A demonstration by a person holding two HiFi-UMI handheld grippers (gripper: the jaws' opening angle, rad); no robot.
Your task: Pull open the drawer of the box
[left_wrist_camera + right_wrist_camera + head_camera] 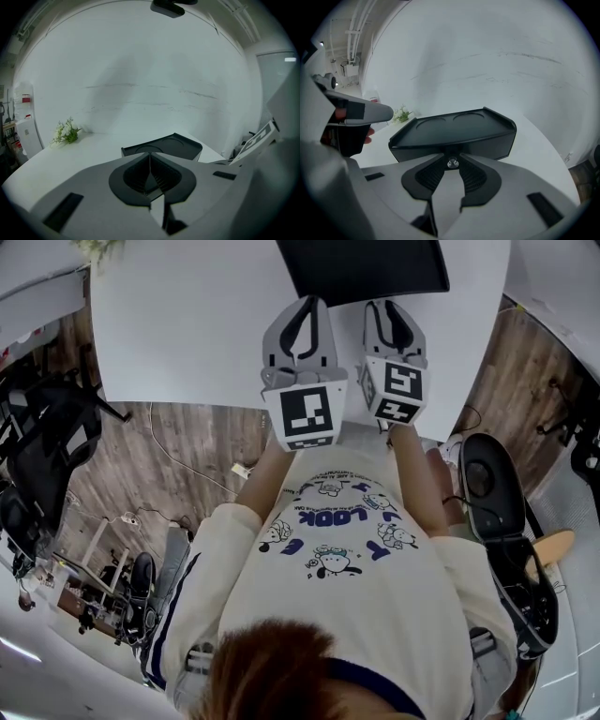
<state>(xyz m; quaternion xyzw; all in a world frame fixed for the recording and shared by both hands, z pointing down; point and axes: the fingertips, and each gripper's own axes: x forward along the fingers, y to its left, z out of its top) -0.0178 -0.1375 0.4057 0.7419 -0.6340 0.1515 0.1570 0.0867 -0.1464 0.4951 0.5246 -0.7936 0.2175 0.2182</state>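
A black box (366, 266) with two round recesses in its top (454, 129) stands at the far side of the white table (187, 324). Its drawer front faces me and carries a small silver knob (451, 163). My right gripper (451, 159) has its fingertips pressed on either side of that knob; the drawer looks flush with the box. In the head view the right gripper (389, 304) reaches the box's near edge. My left gripper (150, 164) hovers beside it (312, 302), shut and empty, a little short of the box (164, 146).
A small sprig of white flowers (67, 132) lies on the table far to the left. The table's near edge runs just under my hands. Office chairs stand on the wood floor at the right (497, 512) and left (47, 446).
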